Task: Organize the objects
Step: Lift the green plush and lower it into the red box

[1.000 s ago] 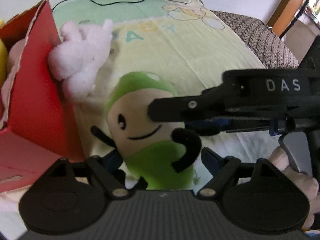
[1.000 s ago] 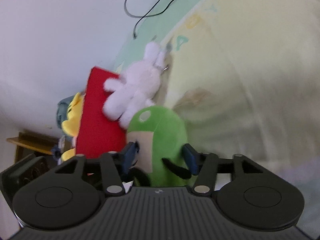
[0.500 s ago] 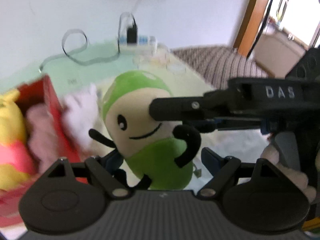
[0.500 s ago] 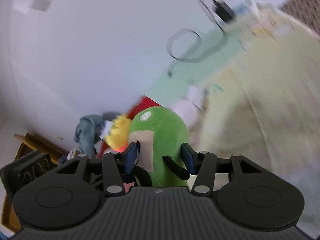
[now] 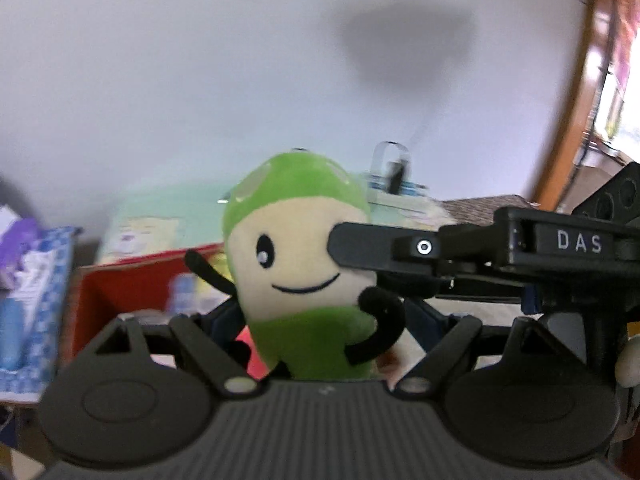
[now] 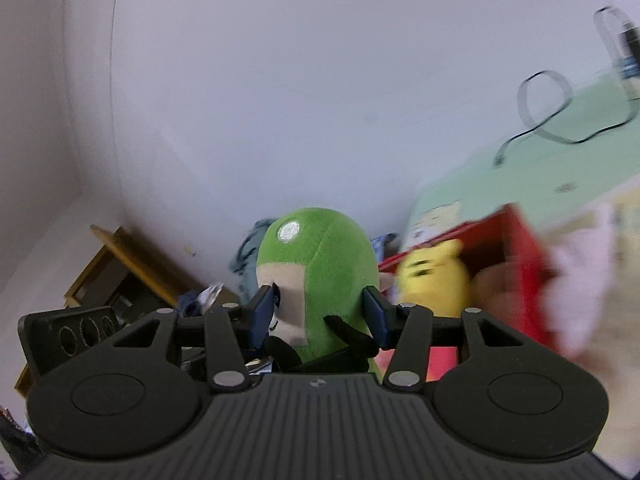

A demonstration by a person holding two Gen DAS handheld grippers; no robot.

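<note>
A green plush toy (image 5: pixel 298 264) with a cream smiling face and thin black arms is held upright in the air. My right gripper (image 6: pixel 318 314) is shut on the green plush (image 6: pixel 320 276) across its face and back, and it reaches in from the right in the left wrist view (image 5: pixel 360 246). My left gripper (image 5: pixel 320 320) stands around the plush's lower body, jaws at its sides. A red box (image 6: pixel 520 264) with a yellow plush (image 6: pixel 434 280) inside lies below and to the right; the box also shows in the left wrist view (image 5: pixel 132 288).
A white plush (image 6: pixel 580 280) hangs at the box's right side. A pale bedsheet (image 6: pixel 540 168) with a black cable (image 6: pixel 544 120) lies behind. Blue-patterned packs (image 5: pixel 28 280) stand at the left. A wooden frame (image 6: pixel 120 264) and clutter lie on the floor by the white wall.
Both grippers have lifted the green plush up and swung it left toward the red box. The views now tilt up at the wall, and the bed has dropped low.
</note>
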